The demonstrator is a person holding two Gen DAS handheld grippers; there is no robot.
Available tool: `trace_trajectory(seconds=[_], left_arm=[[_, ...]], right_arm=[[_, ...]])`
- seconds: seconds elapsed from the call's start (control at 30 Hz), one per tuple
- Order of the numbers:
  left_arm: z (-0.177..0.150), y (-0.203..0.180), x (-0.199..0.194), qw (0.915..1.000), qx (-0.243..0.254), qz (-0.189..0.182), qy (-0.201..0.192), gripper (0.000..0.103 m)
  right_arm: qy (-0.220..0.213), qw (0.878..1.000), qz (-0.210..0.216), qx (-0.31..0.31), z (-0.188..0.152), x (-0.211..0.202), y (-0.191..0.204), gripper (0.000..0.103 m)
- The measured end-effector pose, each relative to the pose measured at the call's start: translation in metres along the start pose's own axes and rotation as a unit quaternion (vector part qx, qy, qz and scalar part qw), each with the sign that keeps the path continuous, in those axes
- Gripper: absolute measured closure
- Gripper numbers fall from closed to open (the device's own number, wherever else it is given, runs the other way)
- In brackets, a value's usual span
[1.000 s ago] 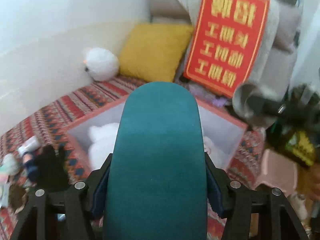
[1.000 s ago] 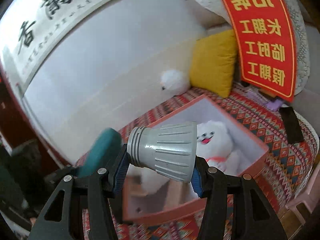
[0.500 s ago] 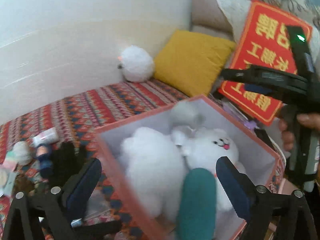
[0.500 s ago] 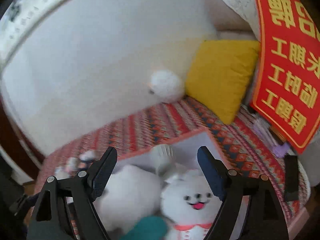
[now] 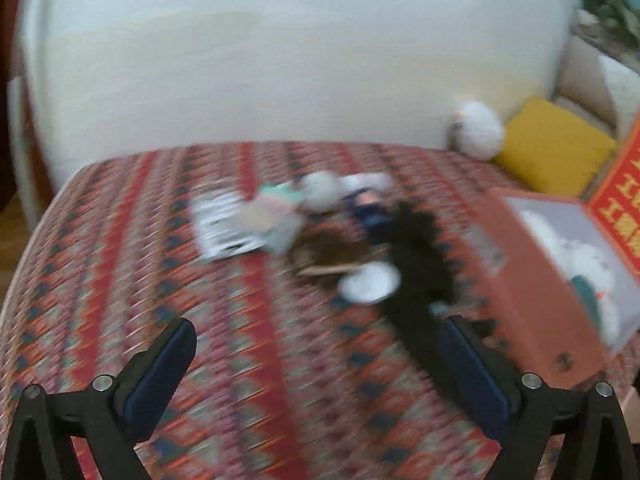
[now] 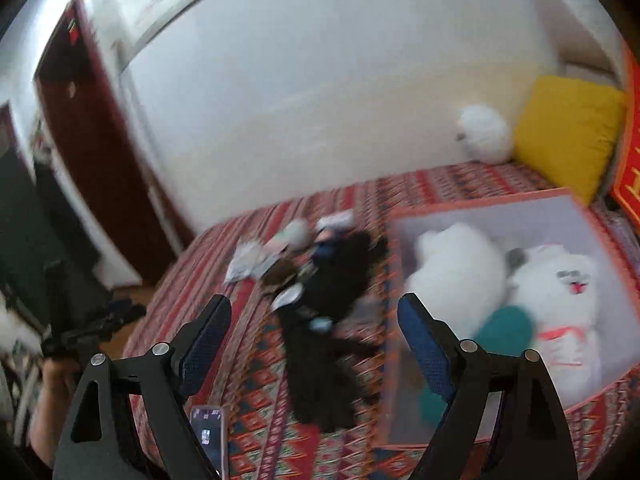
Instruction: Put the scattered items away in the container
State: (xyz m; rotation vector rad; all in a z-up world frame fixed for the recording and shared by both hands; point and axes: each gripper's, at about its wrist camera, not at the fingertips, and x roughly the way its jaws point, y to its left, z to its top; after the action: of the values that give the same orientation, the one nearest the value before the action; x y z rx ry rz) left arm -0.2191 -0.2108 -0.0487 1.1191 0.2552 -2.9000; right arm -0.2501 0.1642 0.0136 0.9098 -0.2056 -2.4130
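Note:
The orange box (image 6: 472, 199) stands on the patterned bed cover and holds two white plush toys (image 6: 456, 276), a teal object (image 6: 504, 328) and a small grey item (image 6: 516, 258). In the left wrist view the box (image 5: 532, 292) is at the right. Left of it lies the scattered pile: a black cloth (image 5: 416, 264), a white round piece (image 5: 370, 282), a brown item (image 5: 328, 252) and a white packet (image 5: 224, 224). My left gripper (image 5: 316, 326) is open and empty, short of the pile. My right gripper (image 6: 314, 303) is open and empty above the black cloth (image 6: 332, 320).
A white fluffy ball (image 6: 484, 136) and a yellow cushion (image 6: 564, 132) sit by the back wall, with a red sign (image 5: 624, 208) behind the box. A phone (image 6: 208, 436) lies near the bed's front edge. A hand (image 6: 52, 372) shows at the left.
Both grippers have opened: the teal object and the grey ribbed piece they held now lie in the box. Both views have swung left from the box toward the scattered pile.

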Motion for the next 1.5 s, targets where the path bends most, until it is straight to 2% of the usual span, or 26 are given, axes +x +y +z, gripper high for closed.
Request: trace_trajectory(seconds=[0.1, 0.27, 0.3, 0.4, 0.53, 0.57, 0.6, 0.67, 0.73, 0.83, 0.93, 1.13, 1.33, 1.37, 1.4, 1.43, 1.5], left_arm=[[-0.014, 0.028, 0.004, 0.9998, -0.016, 0.010, 0.008, 0.003], [-0.021, 0.046, 0.021, 0.9993, -0.031, 0.005, 0.021, 0.003], [-0.017, 0.045, 0.025, 0.9992, -0.033, -0.001, 0.022, 0.003], [0.002, 0.038, 0.041, 0.9984, -0.038, -0.032, 0.026, 0.003], [0.040, 0.008, 0.073, 0.9961, -0.030, -0.068, 0.047, 0.002], [0.049, -0.003, 0.083, 0.9954, -0.024, -0.074, 0.055, 0.001], [0.059, -0.017, 0.097, 0.9948, -0.013, -0.078, 0.065, 0.001], [0.068, -0.043, 0.118, 0.9941, 0.006, -0.075, 0.078, 0.001], [0.074, -0.076, 0.147, 0.9914, 0.029, -0.080, 0.099, 0.001], [0.074, -0.114, 0.182, 0.9869, 0.062, -0.078, 0.127, 0.001], [0.069, -0.149, 0.214, 0.9833, 0.099, -0.058, 0.141, 0.001], [0.057, -0.187, 0.262, 0.9769, 0.126, -0.039, 0.168, 0.002], [0.046, -0.204, 0.292, 0.9719, 0.147, -0.011, 0.183, 0.002], [0.043, -0.207, 0.297, 0.9701, 0.153, -0.006, 0.188, 0.011], [0.039, -0.209, 0.303, 0.9665, 0.163, -0.006, 0.198, 0.026], [0.035, -0.210, 0.308, 0.9627, 0.168, -0.012, 0.212, 0.067], [0.038, -0.209, 0.304, 0.9638, 0.165, -0.017, 0.209, 0.080]], right_arm=[[0.045, 0.999, 0.000, -0.024, -0.023, 0.038, 0.036, 0.015], [0.096, 0.995, -0.020, -0.031, -0.056, 0.105, 0.045, 0.015], [0.106, 0.994, -0.023, -0.033, -0.063, 0.119, 0.047, 0.015], [0.135, 0.986, -0.082, -0.058, -0.080, 0.169, 0.042, 0.015], [0.170, 0.976, -0.117, -0.068, -0.095, 0.214, 0.024, 0.017], [0.178, 0.975, -0.118, -0.065, -0.098, 0.221, 0.018, 0.037], [0.187, 0.973, -0.120, -0.062, -0.101, 0.227, 0.012, 0.051], [0.191, 0.972, -0.123, -0.056, -0.101, 0.226, 0.002, 0.077], [0.188, 0.976, -0.100, -0.042, -0.097, 0.215, -0.002, 0.089], [0.179, 0.980, -0.083, -0.030, -0.099, 0.192, -0.004, 0.091], [0.179, 0.981, -0.069, -0.031, -0.105, 0.175, -0.004, 0.092], [0.162, 0.983, -0.052, -0.073, -0.113, 0.148, 0.003, 0.093], [0.159, 0.983, -0.039, -0.087, -0.114, 0.140, 0.005, 0.093], [0.159, 0.983, -0.037, -0.087, -0.114, 0.139, 0.005, 0.093], [0.158, 0.983, -0.036, -0.086, -0.114, 0.138, 0.004, 0.093], [0.157, 0.983, -0.036, -0.085, -0.114, 0.137, 0.003, 0.093], [0.153, 0.984, -0.035, -0.083, -0.112, 0.137, 0.002, 0.093]])
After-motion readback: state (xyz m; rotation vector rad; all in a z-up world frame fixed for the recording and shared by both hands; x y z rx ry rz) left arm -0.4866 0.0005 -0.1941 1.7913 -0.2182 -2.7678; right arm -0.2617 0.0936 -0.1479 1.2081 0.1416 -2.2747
